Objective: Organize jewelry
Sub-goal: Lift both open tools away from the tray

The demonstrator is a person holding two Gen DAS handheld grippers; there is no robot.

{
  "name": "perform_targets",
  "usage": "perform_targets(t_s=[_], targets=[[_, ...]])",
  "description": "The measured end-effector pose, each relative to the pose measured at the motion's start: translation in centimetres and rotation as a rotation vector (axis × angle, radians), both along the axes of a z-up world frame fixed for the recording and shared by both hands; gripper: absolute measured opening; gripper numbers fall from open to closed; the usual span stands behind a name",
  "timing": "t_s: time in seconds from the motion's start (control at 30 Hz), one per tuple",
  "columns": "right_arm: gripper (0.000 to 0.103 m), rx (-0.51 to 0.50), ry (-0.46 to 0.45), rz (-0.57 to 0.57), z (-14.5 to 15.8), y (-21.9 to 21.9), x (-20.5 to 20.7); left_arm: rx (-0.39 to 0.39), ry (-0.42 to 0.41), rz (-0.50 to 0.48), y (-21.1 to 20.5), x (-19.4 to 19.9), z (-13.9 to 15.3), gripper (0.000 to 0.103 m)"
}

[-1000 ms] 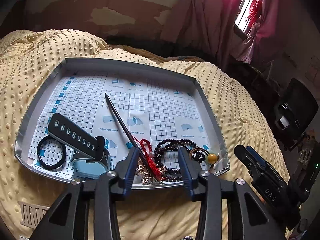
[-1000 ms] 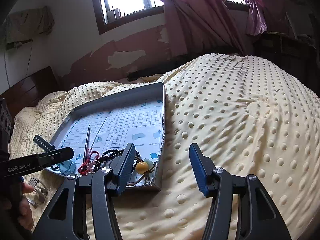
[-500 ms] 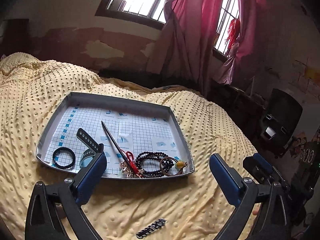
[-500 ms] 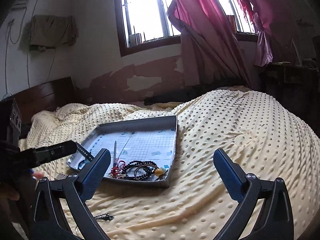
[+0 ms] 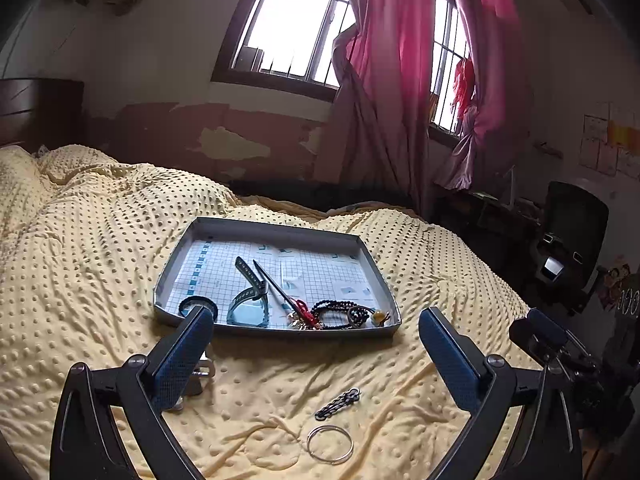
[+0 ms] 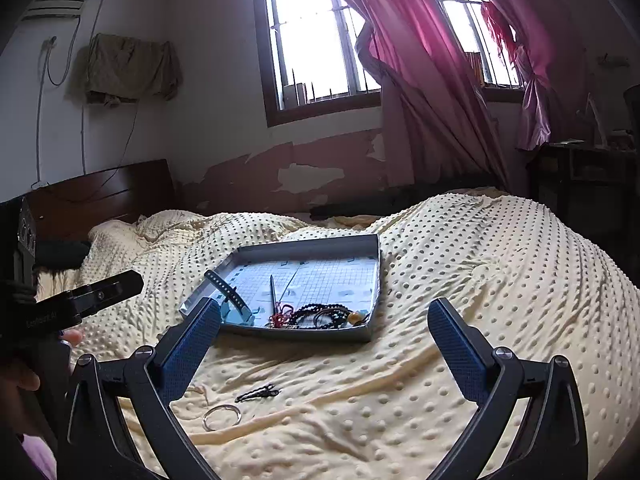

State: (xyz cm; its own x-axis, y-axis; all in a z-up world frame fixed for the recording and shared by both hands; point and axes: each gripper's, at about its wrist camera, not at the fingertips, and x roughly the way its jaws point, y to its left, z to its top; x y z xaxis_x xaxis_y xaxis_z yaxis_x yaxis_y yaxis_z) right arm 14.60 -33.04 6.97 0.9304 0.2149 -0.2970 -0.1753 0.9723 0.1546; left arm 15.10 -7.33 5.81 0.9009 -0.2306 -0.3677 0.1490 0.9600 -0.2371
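- Left gripper (image 5: 316,354): fingers wide apart, empty, above the yellow blanket (image 5: 80,280) near the tray.
- Right gripper (image 6: 324,344): fingers wide apart, empty.
- Grey tray (image 5: 276,330) on the blanket holds a watch (image 5: 248,300), black ring (image 5: 198,306), hair stick (image 5: 276,288), beaded bracelets (image 5: 344,314).
- Silver bangle (image 5: 330,443) and dark chain (image 5: 337,398) lie on the blanket, near side of the tray, close together.

Jewelry tray (image 6: 374,276) on bed; tool (image 6: 324,338) agape
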Motion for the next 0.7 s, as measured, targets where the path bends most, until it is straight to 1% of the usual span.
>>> perform_targets(t_s=[0.07,0.13,0.23,0.3,0.43,0.6,0.7], targets=[[0.102,0.004,0.018,0.010,-0.2,0.5,-0.6,0.003,0.004,0.007,0.8,-1.3,-0.3,0.103],[0.102,0.013,0.060,0.013,-0.6,1.0,-0.8,-0.006,0.019,0.007,1.7,-2.3,-0.8,0.103],[0.102,0.039,0.145,0.018,-1.6,1.6,-0.7,-0.034,0.039,0.009,3.3,-3.7,-1.6,0.103],[0.102,0.053,0.206,0.017,-2.6,1.8,-0.4,-0.036,0.054,0.017,4.3,-4.6,-2.4,0.103],[0.102,0.037,0.293,0.015,-4.2,2.4,-0.2,0.006,0.084,0.045,5.8,-5.9,-4.0,0.103],[0.102,0.073,0.388,0.066,-6.2,3.3,0.2,0.020,0.152,0.061,7.7,-6.9,-6.5,0.103],[0.102,0.044,0.428,0.093,-7.0,4.4,0.3,0.037,0.186,0.064,8.2,-7.5,-8.2,0.103]])
